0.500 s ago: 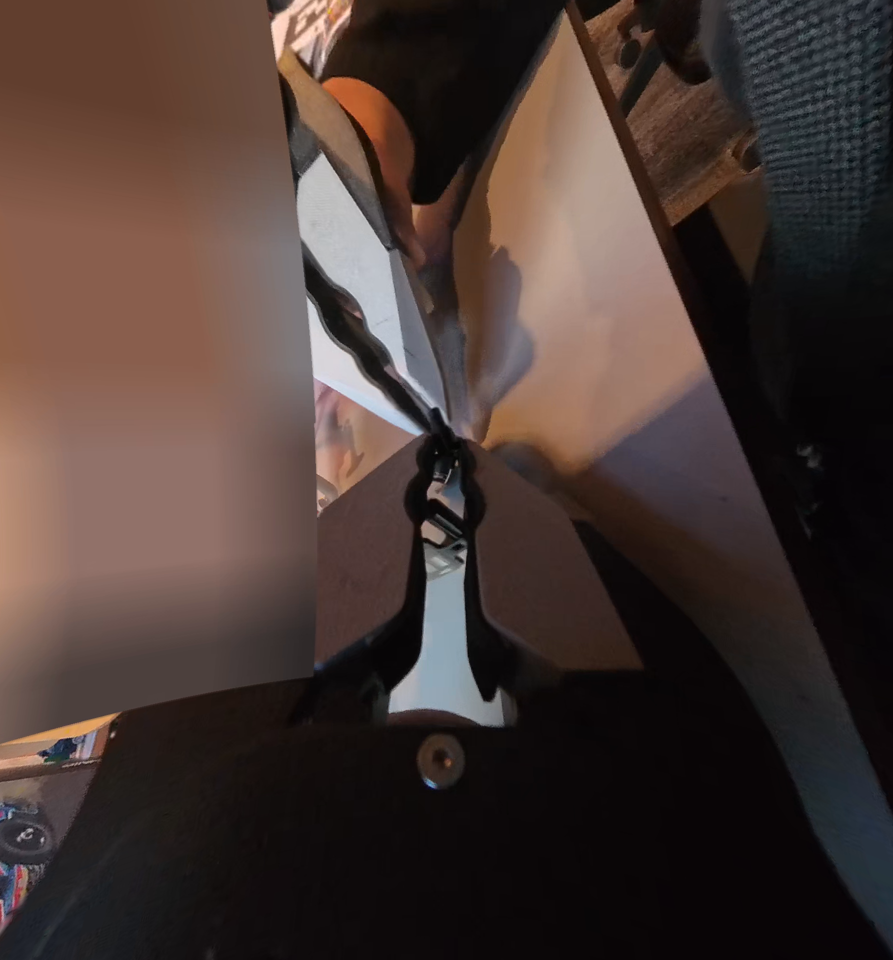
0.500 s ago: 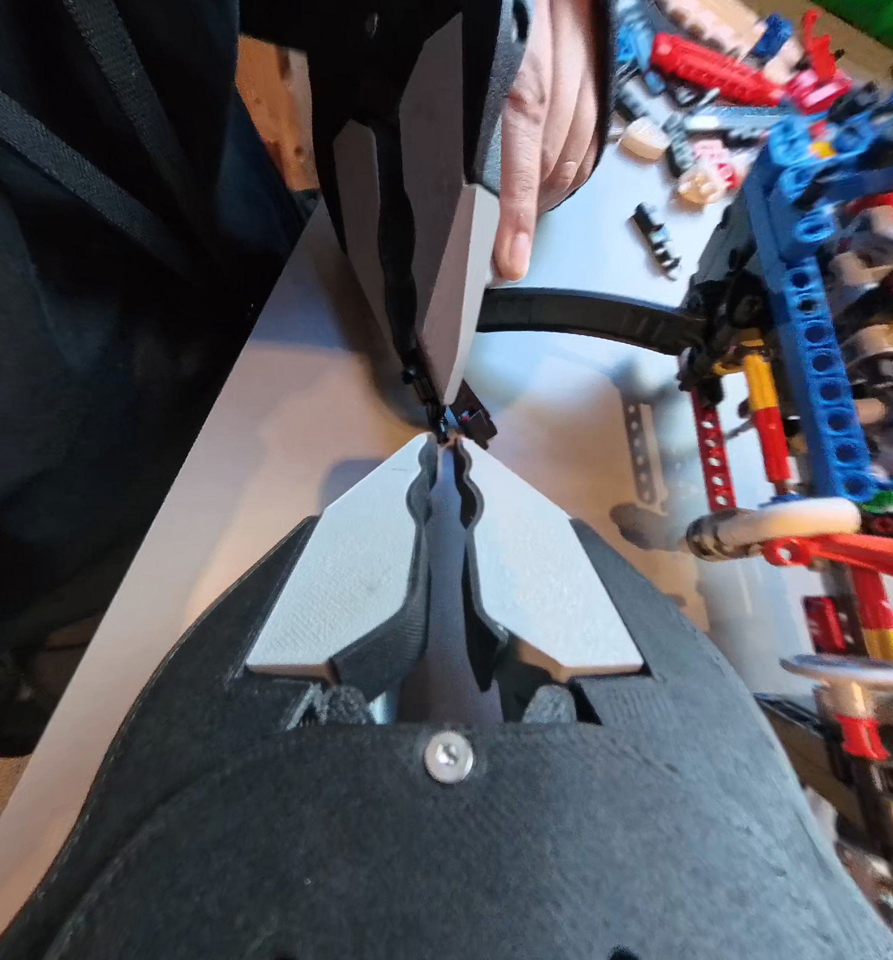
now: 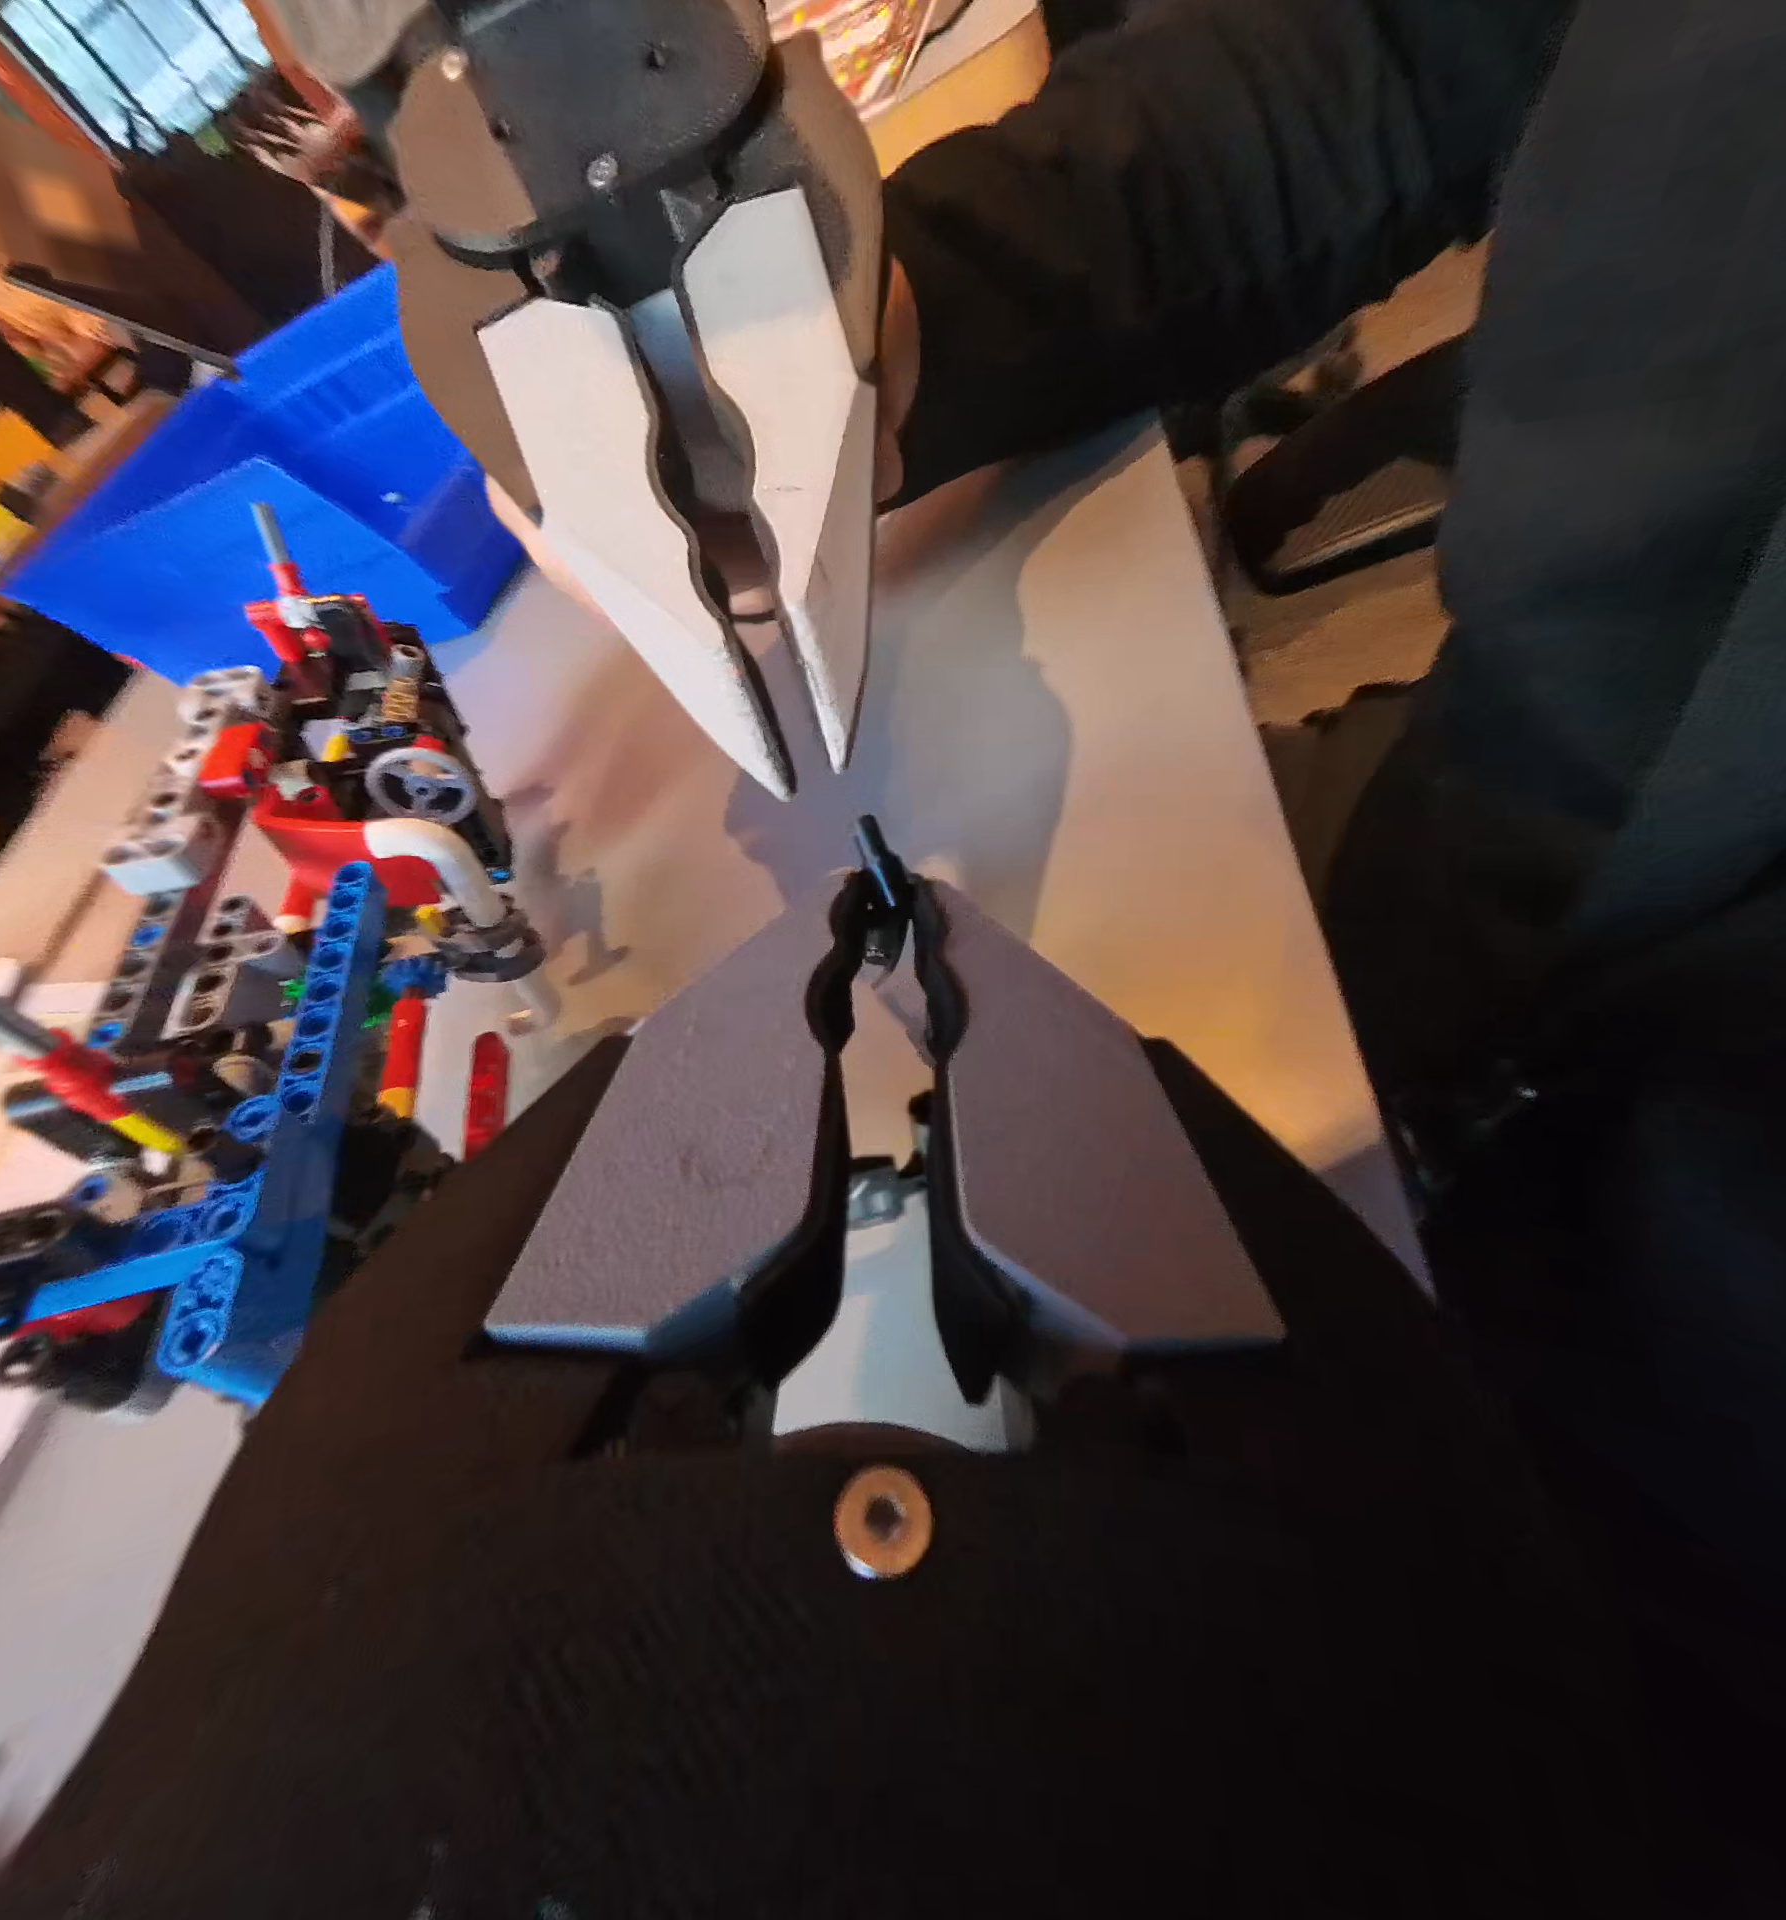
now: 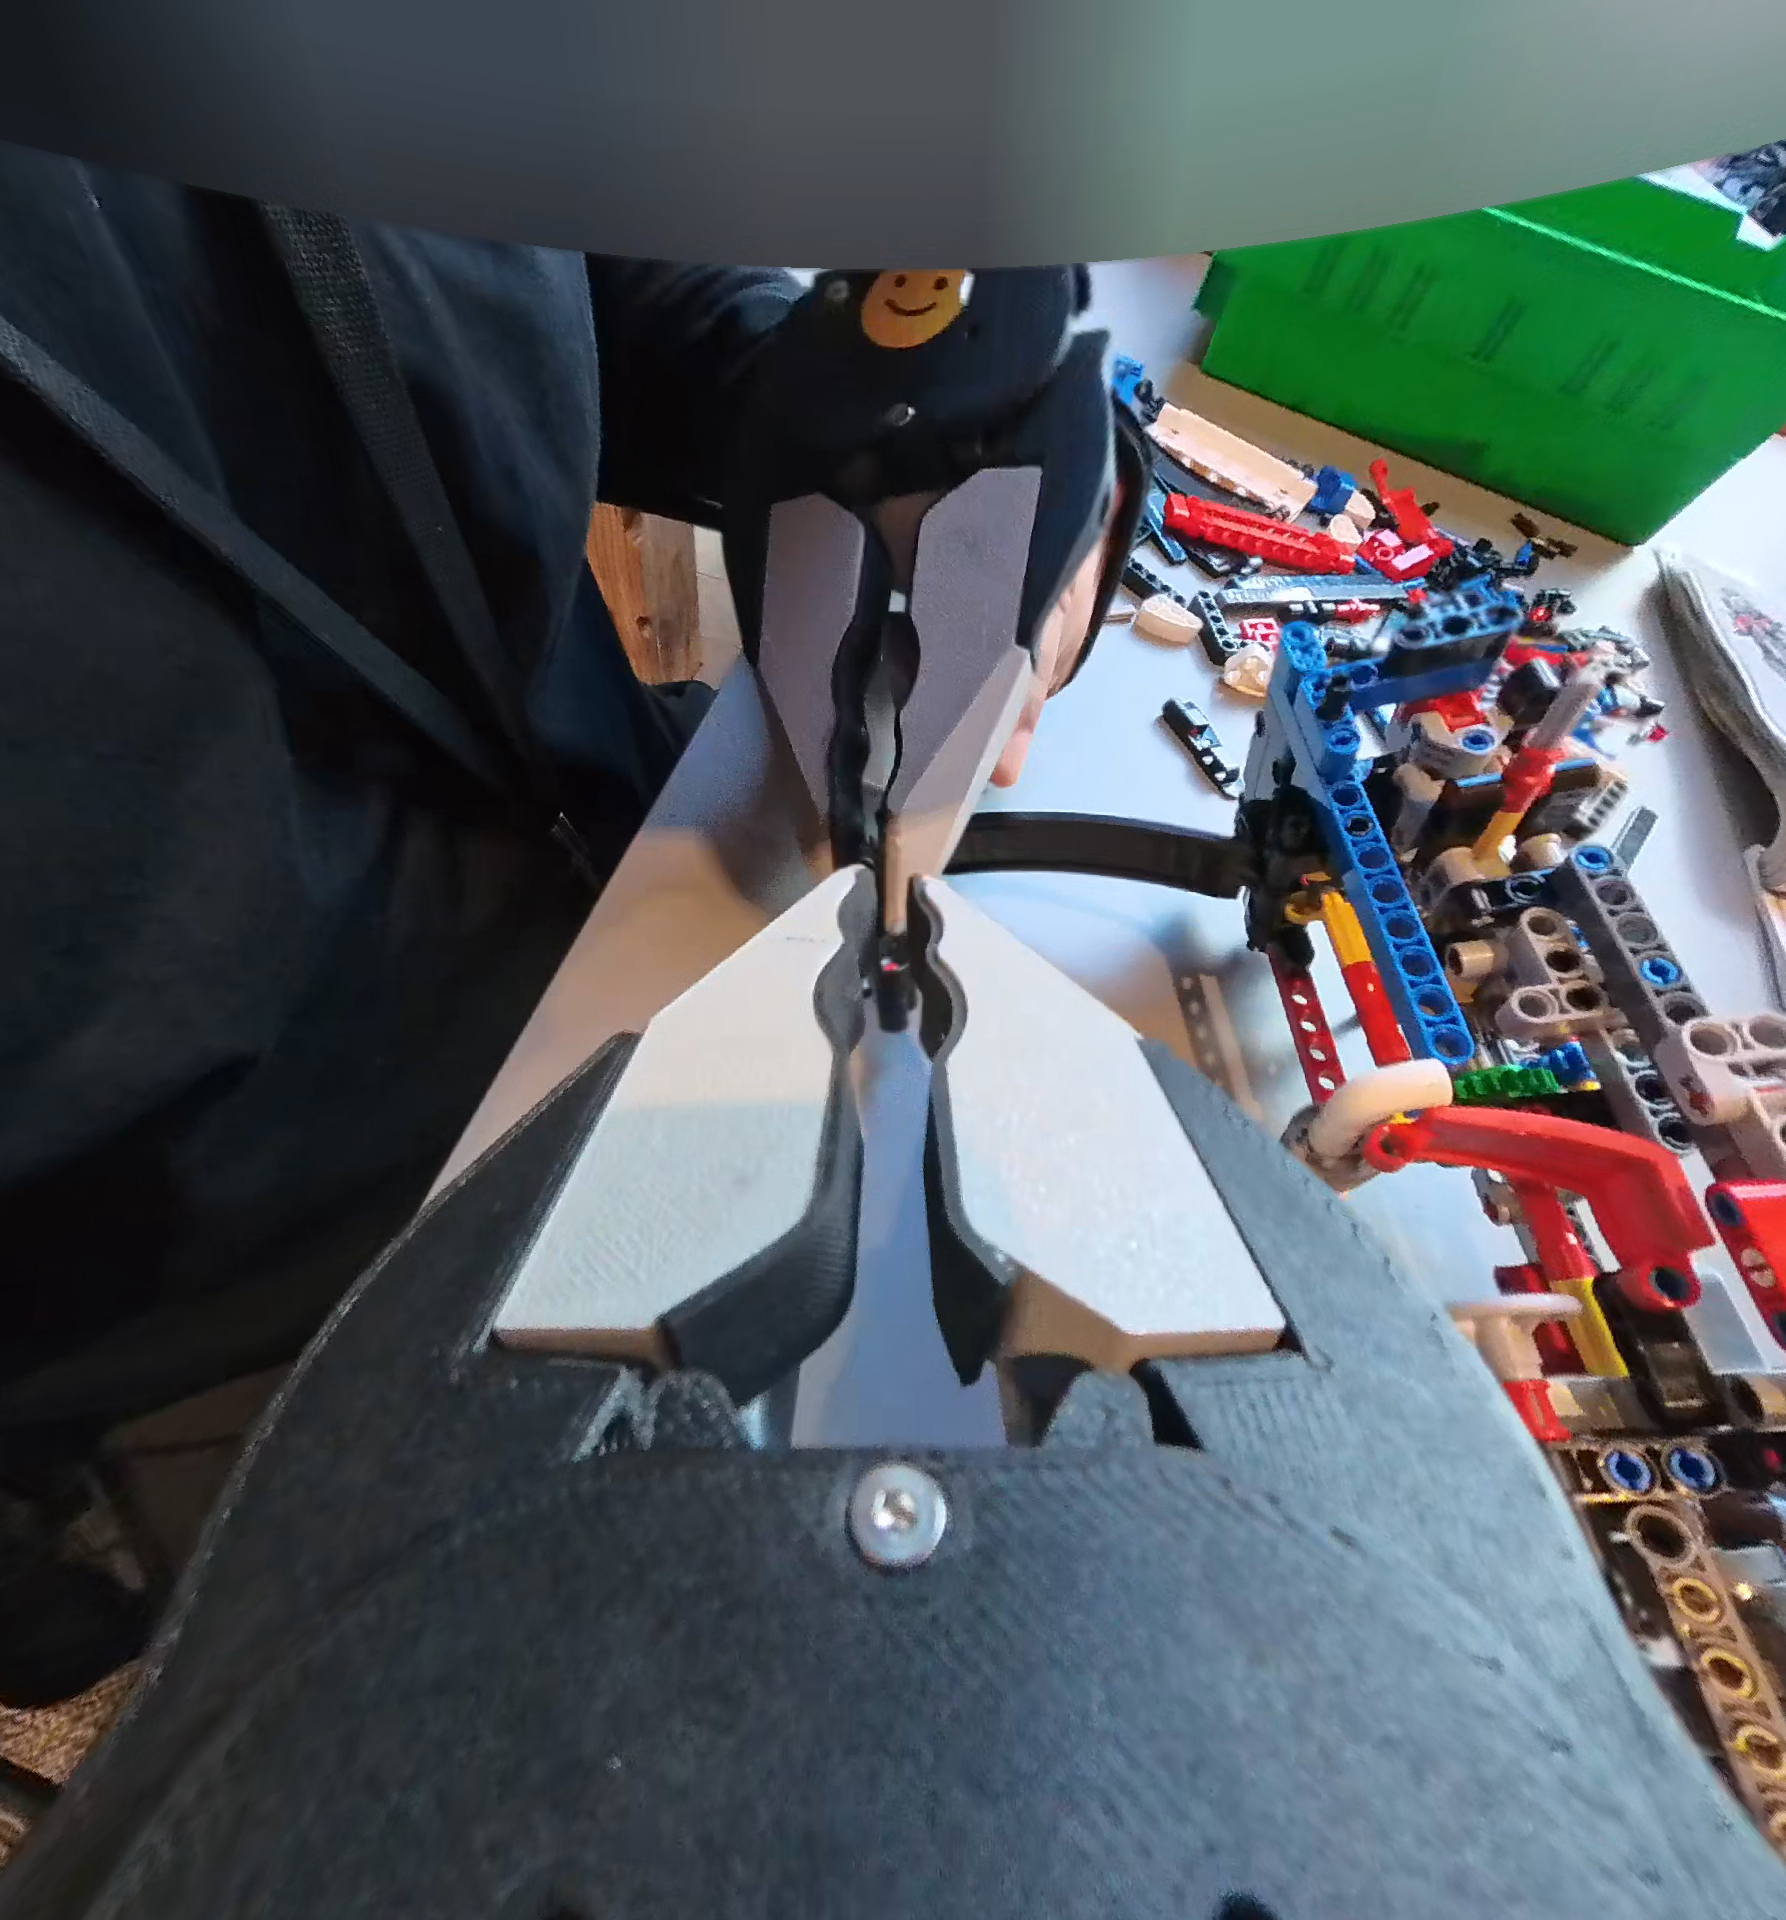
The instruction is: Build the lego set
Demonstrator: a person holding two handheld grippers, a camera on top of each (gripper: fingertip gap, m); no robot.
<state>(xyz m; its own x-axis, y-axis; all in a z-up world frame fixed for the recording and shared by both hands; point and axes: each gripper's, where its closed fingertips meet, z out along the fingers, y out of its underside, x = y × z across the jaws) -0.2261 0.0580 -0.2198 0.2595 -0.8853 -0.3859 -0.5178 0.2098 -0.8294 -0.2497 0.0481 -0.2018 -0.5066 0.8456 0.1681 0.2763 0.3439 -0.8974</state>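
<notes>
a partly built lego model (image 4: 1408, 935) stands on a pale table (image 3: 1128, 748), and everything here is placed relative to that model. it already has a long blue beam, red and yellow beams, grey connector blocks, a white curved piece and a small steering wheel, so a good share of the frame looks done. loose parts (image 4: 1273, 540) lie in a scatter on the table beyond the model, a green bin (image 4: 1523, 343) sits past them, a blue bin (image 3: 276, 488) shows behind the model in the left wrist view, and an open instruction booklet (image 4: 1762, 717) lies beside it. judging by the loose parts, much of the build is left.

both grippers are held above the bare table near its front edge, to the side of the model and not touching it, pointing tip to tip at each other. the left gripper (image 3: 884, 904) has its tongs pinched together on a small black connector pin (image 3: 876, 857), which sticks out past the tips. the right gripper (image 3: 811, 774) faces it just beyond the pin, its tongs slightly apart with nothing seen between them. a hand (image 4: 1045, 665) in a dark sleeve grips the left tool's handle. the pin is not yet on the model.
</notes>
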